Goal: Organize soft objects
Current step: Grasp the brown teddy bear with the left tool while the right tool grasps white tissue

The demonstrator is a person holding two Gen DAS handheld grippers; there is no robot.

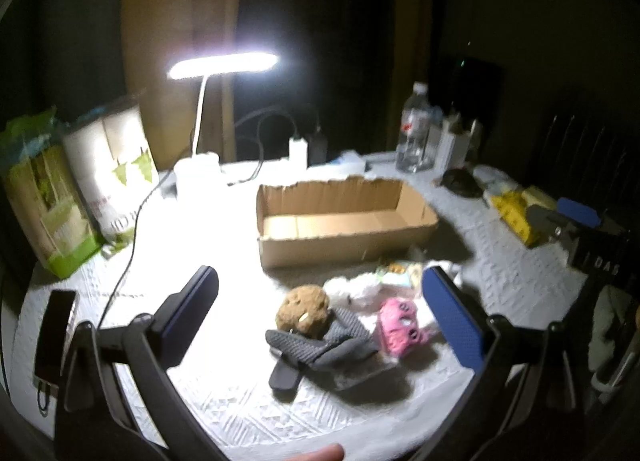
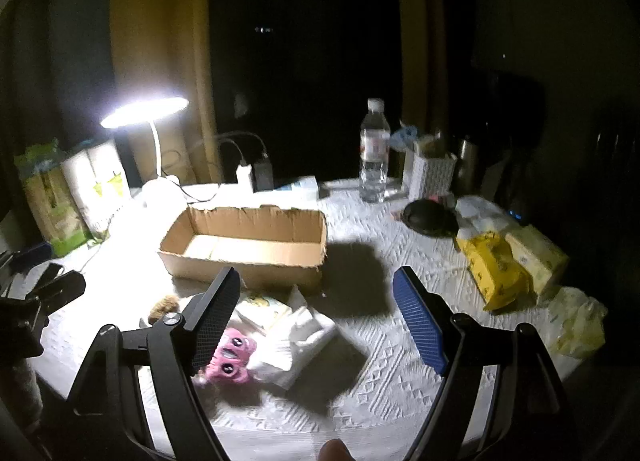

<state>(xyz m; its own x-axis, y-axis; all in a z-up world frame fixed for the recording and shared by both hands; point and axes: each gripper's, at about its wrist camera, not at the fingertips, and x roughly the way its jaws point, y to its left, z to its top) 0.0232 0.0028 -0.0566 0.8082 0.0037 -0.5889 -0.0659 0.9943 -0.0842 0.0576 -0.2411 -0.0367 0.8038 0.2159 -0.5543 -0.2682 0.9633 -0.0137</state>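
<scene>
An open, empty cardboard box [image 1: 344, 217] stands mid-table; it also shows in the right wrist view [image 2: 244, 245]. In front of it lies a pile of soft things: a brown plush ball [image 1: 305, 312], a grey knitted item [image 1: 332, 345], a pink plush toy [image 1: 398, 325], white folded cloth [image 1: 356, 289] and a small packet [image 1: 400, 273]. In the right wrist view the pink toy [image 2: 232, 357], white cloth [image 2: 296, 337] and brown plush [image 2: 164, 307] show. My left gripper [image 1: 320, 289] is open above the pile. My right gripper [image 2: 316, 285] is open above it, empty.
A lit desk lamp [image 1: 222, 65] stands at the back left with paper-roll packs [image 1: 112, 165] beside it. A water bottle [image 2: 374, 149], a white holder [image 2: 434, 175], a dark round object [image 2: 430, 217] and yellow tissue packs [image 2: 500, 269] are on the right. A phone [image 1: 54, 333] lies left.
</scene>
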